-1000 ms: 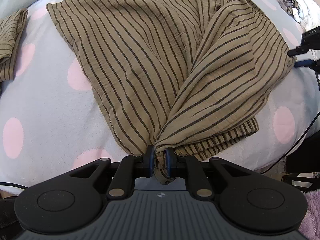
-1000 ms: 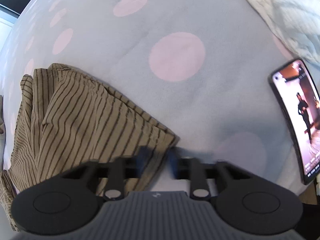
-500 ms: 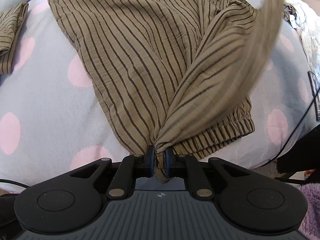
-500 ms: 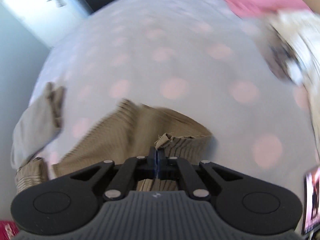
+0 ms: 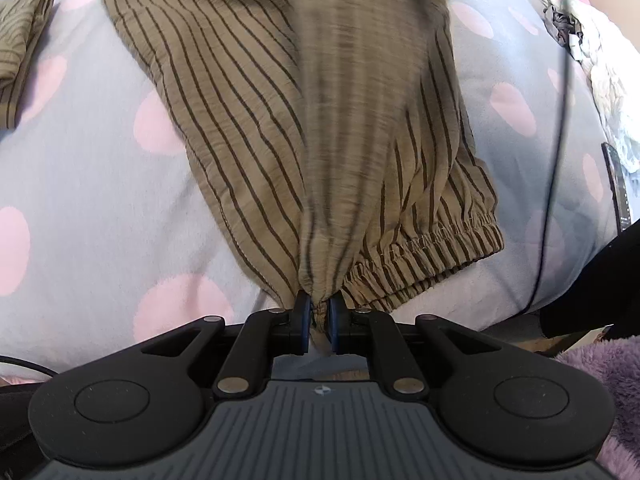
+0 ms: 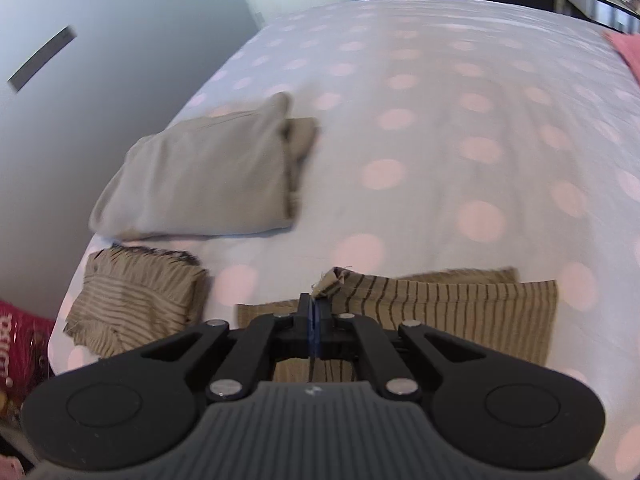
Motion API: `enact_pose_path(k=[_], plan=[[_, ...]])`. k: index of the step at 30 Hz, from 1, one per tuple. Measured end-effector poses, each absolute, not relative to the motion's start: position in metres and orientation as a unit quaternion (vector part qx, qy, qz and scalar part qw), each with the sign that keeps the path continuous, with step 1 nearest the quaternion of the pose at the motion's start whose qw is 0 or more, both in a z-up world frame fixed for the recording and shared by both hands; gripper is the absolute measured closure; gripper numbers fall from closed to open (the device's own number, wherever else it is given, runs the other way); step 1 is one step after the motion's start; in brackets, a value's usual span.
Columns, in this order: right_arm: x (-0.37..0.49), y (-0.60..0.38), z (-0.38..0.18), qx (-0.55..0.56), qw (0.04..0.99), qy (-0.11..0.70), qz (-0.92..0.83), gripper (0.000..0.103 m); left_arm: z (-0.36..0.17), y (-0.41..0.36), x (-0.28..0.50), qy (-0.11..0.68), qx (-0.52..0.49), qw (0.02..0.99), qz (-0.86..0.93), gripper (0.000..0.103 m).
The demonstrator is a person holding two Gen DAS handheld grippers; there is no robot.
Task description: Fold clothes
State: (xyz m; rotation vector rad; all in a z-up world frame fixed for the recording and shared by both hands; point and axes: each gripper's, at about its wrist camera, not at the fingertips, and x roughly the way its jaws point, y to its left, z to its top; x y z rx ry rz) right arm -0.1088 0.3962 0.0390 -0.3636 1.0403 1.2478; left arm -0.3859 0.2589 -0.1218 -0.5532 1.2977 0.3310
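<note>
Mid-fold, both grippers' fingers (image 5: 301, 320) clamped on olive-brown striped fabric garment (image 5: 248, 92); next, lay lifted corner (image 6: 332, 280) flat across.

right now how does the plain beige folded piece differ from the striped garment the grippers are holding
The plain beige folded piece has no pattern; the striped garment is brown with dark stripes. The beige piece lies folded and untouched near the bed's edge, while the striped one is half spread, pinched by the left gripper and the right gripper, one layer lifted. The striped garment shows a gathered elastic band; the beige piece shows none. Both rest on the polka-dot bedspread.
</note>
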Motion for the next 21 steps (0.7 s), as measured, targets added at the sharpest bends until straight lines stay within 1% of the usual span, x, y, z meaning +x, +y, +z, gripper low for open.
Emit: enact_pose_path(k=[3,9,10,14,17,19,21], plan=[[-0.133,0.428,0.027,-0.177,0.647,0.467,0.576,0.101,-0.123,0.260,-0.392,0.592,-0.260,0.748,0.149,0.096],[-0.168,0.476,-0.015,-0.232,0.622,0.474,0.578,0.101,-0.128,0.265,-0.404,0.590,-0.277,0.745,0.145,0.096],[-0.171,0.480,-0.021,-0.237,0.617,0.478,0.578,0.096,-0.128,0.266,-0.406,0.589,-0.280,0.744,0.145,0.096],[-0.168,0.480,-0.028,-0.220,0.607,0.500,0.577,0.092,-0.130,0.266,-0.411,0.590,-0.279,0.744,0.145,0.096],[-0.160,0.470,-0.022,-0.214,0.612,0.500,0.574,0.087,-0.130,0.267,-0.418,0.592,-0.273,0.745,0.144,0.096],[-0.153,0.460,-0.016,-0.208,0.616,0.499,0.573,0.082,-0.132,0.260,-0.406,0.592,-0.271,0.745,0.146,0.096],[-0.144,0.445,-0.011,-0.204,0.618,0.501,0.570,0.081,-0.133,0.255,-0.394,0.592,-0.270,0.745,0.147,0.096]])
